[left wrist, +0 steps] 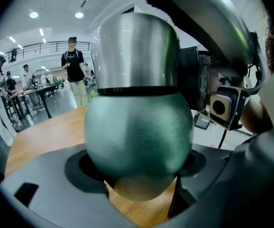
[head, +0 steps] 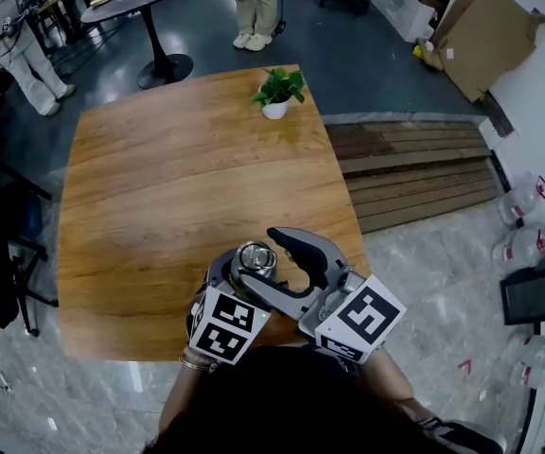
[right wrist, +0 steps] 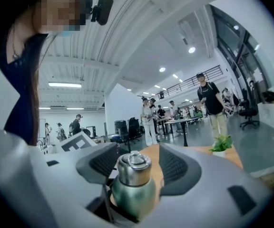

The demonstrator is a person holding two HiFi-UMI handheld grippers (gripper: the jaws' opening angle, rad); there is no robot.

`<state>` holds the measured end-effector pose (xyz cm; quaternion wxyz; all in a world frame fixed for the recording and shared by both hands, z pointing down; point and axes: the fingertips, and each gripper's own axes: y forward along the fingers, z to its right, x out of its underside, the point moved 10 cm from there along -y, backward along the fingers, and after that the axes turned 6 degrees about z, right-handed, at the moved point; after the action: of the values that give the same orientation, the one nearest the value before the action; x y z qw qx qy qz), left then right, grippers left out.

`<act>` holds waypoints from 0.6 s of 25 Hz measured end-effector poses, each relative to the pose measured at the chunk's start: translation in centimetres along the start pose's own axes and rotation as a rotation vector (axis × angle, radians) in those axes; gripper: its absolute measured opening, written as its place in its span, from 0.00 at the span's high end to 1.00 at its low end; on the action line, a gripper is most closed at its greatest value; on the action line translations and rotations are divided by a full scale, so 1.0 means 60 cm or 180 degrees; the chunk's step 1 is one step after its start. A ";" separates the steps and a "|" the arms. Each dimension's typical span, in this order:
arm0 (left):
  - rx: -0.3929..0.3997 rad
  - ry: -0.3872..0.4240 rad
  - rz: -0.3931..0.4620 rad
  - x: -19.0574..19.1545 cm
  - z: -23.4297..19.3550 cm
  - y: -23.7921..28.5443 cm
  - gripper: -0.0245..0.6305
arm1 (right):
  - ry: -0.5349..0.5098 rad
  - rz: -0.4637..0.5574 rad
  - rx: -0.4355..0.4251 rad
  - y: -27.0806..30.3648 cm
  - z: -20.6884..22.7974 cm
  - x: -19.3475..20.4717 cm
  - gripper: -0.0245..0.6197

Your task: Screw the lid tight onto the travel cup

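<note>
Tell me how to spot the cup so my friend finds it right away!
Find the big wooden table and look at its near edge, by the person. There the travel cup is gripped in the left hand-held gripper. It is round and green with a shiny steel lid, unlike the leafy potted plant at the far edge.

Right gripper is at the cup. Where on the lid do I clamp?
Clamp the lid on its straight steel side wall, below its top ring, level from the near side, where the right gripper sits. The left gripper holds the travel cup upright, so pads meet it squarely.
</note>
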<state>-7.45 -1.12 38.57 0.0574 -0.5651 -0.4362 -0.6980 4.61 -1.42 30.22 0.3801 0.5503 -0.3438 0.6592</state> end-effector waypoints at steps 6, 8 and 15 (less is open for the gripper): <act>-0.0421 -0.0241 0.0064 0.011 -0.035 -0.040 0.35 | 0.0227 0.0262 0.0510 -0.039 0.036 -0.009 0.54; -0.0550 -0.0342 0.0155 0.013 -0.043 -0.056 0.35 | 0.0206 0.0190 0.0691 -0.047 0.044 -0.002 0.57; -0.0854 -0.0477 0.0385 0.017 -0.052 -0.092 0.35 | -0.0059 -0.0240 0.1241 -0.046 0.042 0.032 0.88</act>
<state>-13.25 0.58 36.47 -0.0094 -0.6434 -0.3074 -0.7011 8.01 -2.07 32.58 0.2875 0.6321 -0.1922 0.6934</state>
